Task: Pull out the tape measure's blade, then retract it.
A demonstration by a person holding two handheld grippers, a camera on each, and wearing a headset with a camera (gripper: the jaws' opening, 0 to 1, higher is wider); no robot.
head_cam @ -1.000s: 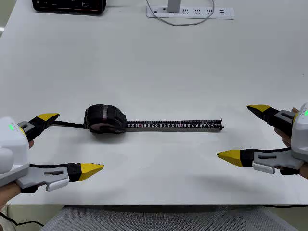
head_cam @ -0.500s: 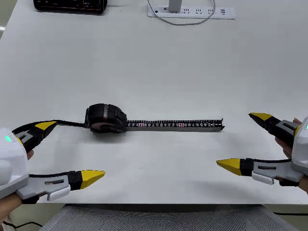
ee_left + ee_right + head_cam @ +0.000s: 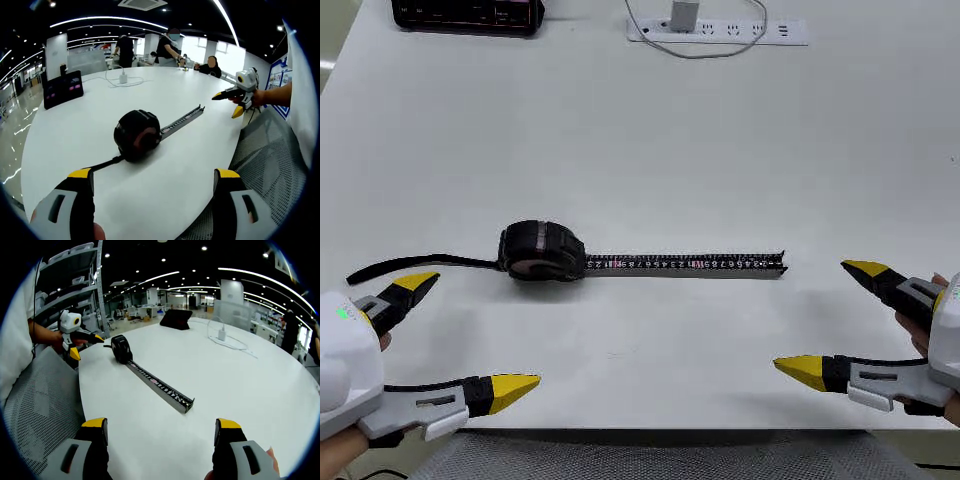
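Observation:
A black tape measure [image 3: 540,251] lies on the white table [image 3: 640,130], its blade [image 3: 685,263] drawn out to the right and resting flat. A black strap [image 3: 420,265] trails left from the case. My left gripper [image 3: 475,335] is open near the table's front left edge, apart from the case, which sits ahead of it in the left gripper view as tape measure [image 3: 137,135]. My right gripper [image 3: 830,318] is open at the front right, just short of the blade's hook end [image 3: 186,404]. Both grippers hold nothing.
A dark device [image 3: 468,13] stands at the far left of the table, and a white power strip [image 3: 720,28] with a cable lies at the far middle. A grey mesh chair [image 3: 650,458] is below the front edge. People stand far behind the table [image 3: 170,42].
Both grippers have drawn back toward the table's front edge, away from the tape measure. The tape measure and its blade have stayed put; the strap now lies fully exposed.

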